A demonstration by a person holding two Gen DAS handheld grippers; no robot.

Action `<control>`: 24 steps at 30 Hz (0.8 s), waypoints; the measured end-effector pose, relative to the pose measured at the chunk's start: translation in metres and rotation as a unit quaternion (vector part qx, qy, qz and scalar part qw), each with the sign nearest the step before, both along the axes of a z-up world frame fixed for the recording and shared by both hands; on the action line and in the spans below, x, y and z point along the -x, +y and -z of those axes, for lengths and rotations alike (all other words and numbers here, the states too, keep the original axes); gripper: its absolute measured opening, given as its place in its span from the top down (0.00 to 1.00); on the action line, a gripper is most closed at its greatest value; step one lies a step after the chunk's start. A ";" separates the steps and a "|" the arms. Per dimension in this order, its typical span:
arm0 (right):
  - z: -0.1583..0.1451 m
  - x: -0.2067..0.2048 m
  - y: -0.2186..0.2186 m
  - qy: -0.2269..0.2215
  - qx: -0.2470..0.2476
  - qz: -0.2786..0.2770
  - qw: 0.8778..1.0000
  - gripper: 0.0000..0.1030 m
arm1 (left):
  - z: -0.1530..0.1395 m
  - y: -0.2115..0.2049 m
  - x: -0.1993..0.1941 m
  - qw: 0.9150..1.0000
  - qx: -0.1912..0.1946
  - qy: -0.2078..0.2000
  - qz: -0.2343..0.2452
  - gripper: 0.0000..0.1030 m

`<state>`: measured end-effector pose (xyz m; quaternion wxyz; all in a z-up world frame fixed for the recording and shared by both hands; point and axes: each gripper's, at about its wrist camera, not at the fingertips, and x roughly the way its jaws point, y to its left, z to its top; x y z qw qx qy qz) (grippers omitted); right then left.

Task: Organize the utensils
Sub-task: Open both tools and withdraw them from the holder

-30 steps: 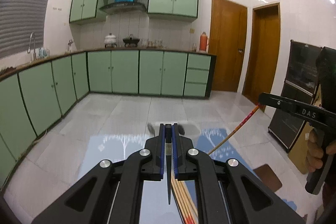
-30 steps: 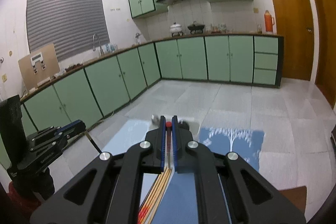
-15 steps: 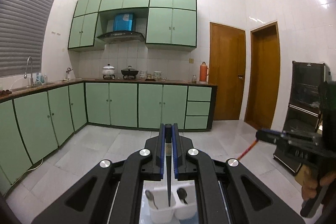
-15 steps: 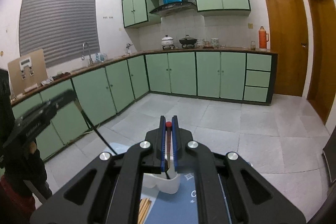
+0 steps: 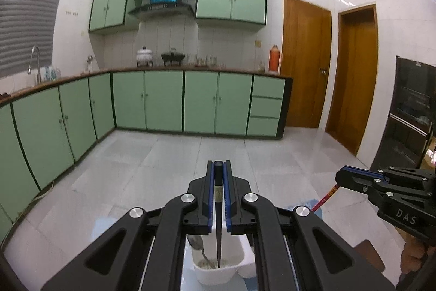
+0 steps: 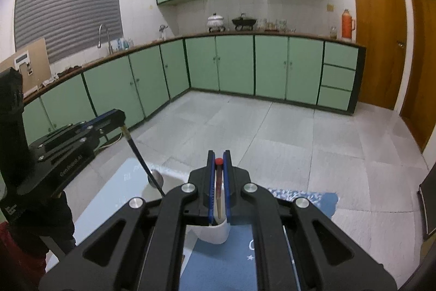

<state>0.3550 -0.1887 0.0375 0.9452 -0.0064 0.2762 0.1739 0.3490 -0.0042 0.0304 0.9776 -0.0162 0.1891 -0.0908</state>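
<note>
- Black chopstick [image 5: 218, 212] is pinched in the left gripper [image 5: 218, 198], tip hanging down into the white holder [image 5: 218, 273] beside a spoon [image 5: 196, 243], probably about to drop in.
- Red-tipped chopstick [image 6: 218, 183] is clamped in the right gripper [image 6: 218, 182], aimed at the holder's other cup.
- Holder sits near the table's [image 6: 120, 187] far edge.

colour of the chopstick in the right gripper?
Wooden chopstick with a red end, clearest in the right wrist view.

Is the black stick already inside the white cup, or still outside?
Inside. The thin black chopstick, pinched in the left gripper, points down with its tip past the rim of the white plastic holder, beside a metal spoon.
</note>
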 end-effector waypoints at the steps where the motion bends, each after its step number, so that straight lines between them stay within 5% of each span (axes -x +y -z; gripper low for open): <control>1: 0.002 -0.001 0.002 0.003 -0.002 -0.001 1.000 0.94 | 0.003 0.000 0.000 1.000 0.000 0.005 0.000 0.94; 7: -0.001 0.011 -0.001 -0.005 -0.012 0.004 1.000 0.86 | 0.003 0.006 0.013 1.000 0.000 0.005 -0.001 0.85; 16: -0.017 0.076 -0.028 -0.059 -0.043 0.029 0.997 0.52 | -0.014 0.022 0.069 1.000 0.006 -0.015 -0.010 0.63; 24: 0.024 0.153 -0.045 -0.066 -0.063 0.078 0.993 0.12 | 0.013 0.035 0.137 1.000 0.014 0.006 -0.017 0.37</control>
